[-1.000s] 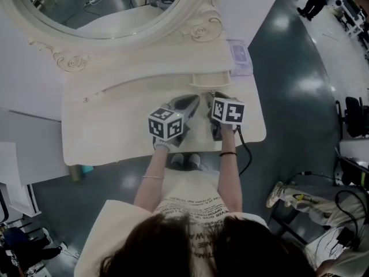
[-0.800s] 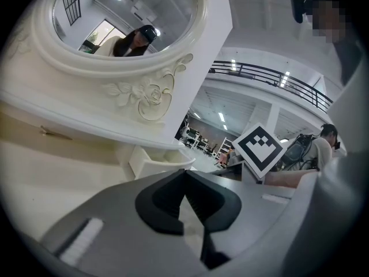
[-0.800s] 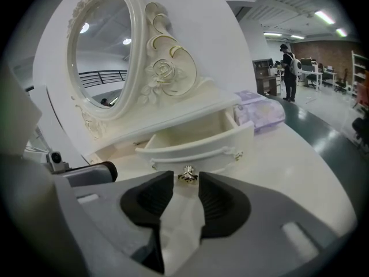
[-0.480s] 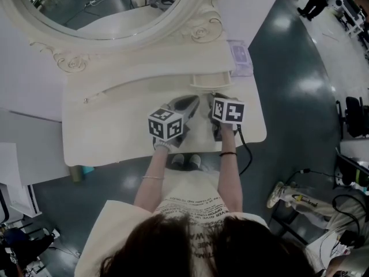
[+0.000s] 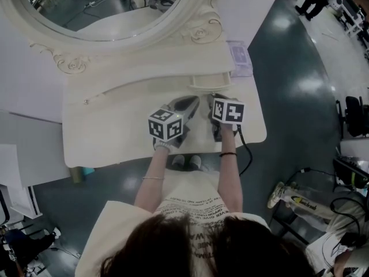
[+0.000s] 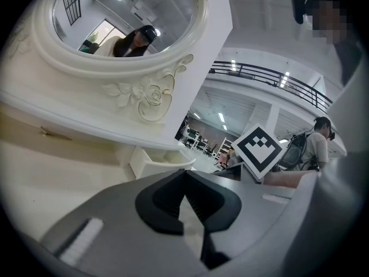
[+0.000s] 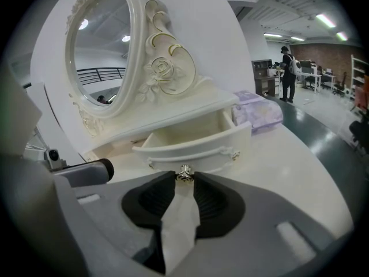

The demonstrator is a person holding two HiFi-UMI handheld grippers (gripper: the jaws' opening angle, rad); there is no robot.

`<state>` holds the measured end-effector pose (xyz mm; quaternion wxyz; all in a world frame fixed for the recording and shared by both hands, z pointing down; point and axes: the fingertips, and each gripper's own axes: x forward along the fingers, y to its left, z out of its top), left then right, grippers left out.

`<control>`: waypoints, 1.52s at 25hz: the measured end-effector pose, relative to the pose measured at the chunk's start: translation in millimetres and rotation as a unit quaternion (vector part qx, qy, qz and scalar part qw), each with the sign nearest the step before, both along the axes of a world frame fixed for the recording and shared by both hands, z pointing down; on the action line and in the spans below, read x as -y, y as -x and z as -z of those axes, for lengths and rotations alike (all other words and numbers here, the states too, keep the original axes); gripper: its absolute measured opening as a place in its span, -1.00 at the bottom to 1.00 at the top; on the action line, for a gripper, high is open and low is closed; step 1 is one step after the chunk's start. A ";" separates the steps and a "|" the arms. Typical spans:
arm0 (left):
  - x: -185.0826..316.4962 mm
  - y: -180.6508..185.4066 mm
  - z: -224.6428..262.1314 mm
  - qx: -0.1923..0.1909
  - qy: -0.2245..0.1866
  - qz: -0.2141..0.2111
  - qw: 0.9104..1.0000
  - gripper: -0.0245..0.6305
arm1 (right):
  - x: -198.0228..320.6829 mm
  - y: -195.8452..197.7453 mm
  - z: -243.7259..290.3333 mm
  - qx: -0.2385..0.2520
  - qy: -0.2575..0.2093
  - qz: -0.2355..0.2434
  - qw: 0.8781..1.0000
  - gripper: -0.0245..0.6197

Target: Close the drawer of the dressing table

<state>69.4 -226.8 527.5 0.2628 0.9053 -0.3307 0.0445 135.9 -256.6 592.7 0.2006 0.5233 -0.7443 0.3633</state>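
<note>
Right gripper view: your right gripper [image 7: 185,183], jaws just closing, pinches the knob [image 7: 184,174] of the open drawer [image 7: 199,146], far right. Left gripper [image 6: 184,175] pressed together, empty. A skewed push may jam the drawer or slip off the knob.

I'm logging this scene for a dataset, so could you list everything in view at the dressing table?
Dressing table: one, cream, centre of view.
Mirror: one, oval, cream carved frame, at the table's back.
Drawer: one, cream, pulled open below the mirror's right side.
Drawer knob: one, silver, on the drawer front.
Packet: one, lilac, on the table right of the drawer.
Left gripper: one, grey, jaws together and empty, above the tabletop.
Right gripper: one, grey, jaws have just been closing, now pinching the drawer knob.
</note>
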 end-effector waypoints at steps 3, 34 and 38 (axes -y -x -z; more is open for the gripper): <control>0.5 0.1 -0.3 0.000 0.000 -0.001 1.000 -0.92 | 0.1 0.4 -0.2 -0.001 0.000 0.000 1.000 -0.60; 19.9 -1.7 -5.3 -0.003 0.004 -0.003 1.000 -0.92 | 18.4 -0.7 -2.4 -0.002 0.001 0.004 1.000 -0.60; 22.5 -2.3 -6.0 -0.003 0.004 -0.003 1.000 -0.92 | 21.3 -0.1 -1.9 -0.002 0.000 0.006 1.000 -0.60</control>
